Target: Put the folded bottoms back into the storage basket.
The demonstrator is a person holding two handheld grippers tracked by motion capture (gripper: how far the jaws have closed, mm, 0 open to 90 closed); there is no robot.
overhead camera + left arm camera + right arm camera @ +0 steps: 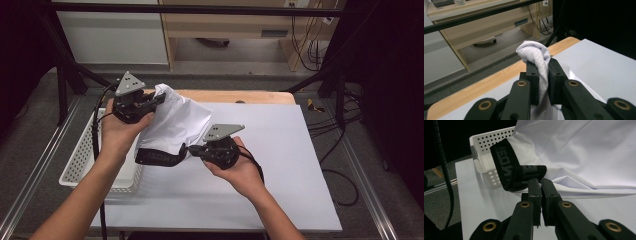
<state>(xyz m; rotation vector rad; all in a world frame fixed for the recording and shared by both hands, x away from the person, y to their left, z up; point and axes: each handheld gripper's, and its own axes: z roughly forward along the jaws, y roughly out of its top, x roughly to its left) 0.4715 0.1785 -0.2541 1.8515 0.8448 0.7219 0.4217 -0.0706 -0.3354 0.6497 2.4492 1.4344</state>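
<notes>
- The thing in hand is a white, thin fabric garment with a black elastic waistband point(172, 125), held up off the white sheet-covered tabletop point(280, 165) between the two grippers, near the tabletop's left edge and toward its far side.
- The left gripper point(159, 99) has its jaws closed narrow on a bunched fold of the white cloth; in the left gripper view the dotted-weave fabric point(536, 55) bulges out above the two black pads and runs down between them.
- The right gripper point(192, 149) has its jaws nearly together on the garment's lower edge, right where the black lettered waistband point(516, 173) folds over; the band loops off to the left of the pads in the right gripper view.
- Done, as I judge it: the garment is picked up and gripped at two points, one high and one low, and it hangs clear of the surface.
- The white perforated plastic basket point(82, 155) sits at the tabletop's left edge, partly under the cloth; what shows of its inside looks bare.
- Left to do, by my reading: the cloth is crumpled, not spread or folded, and not laid down anywhere. Whether it is bound for the basket or for the open sheet I cannot tell.
- Either way, the main handling step seems to lie ahead.
</notes>
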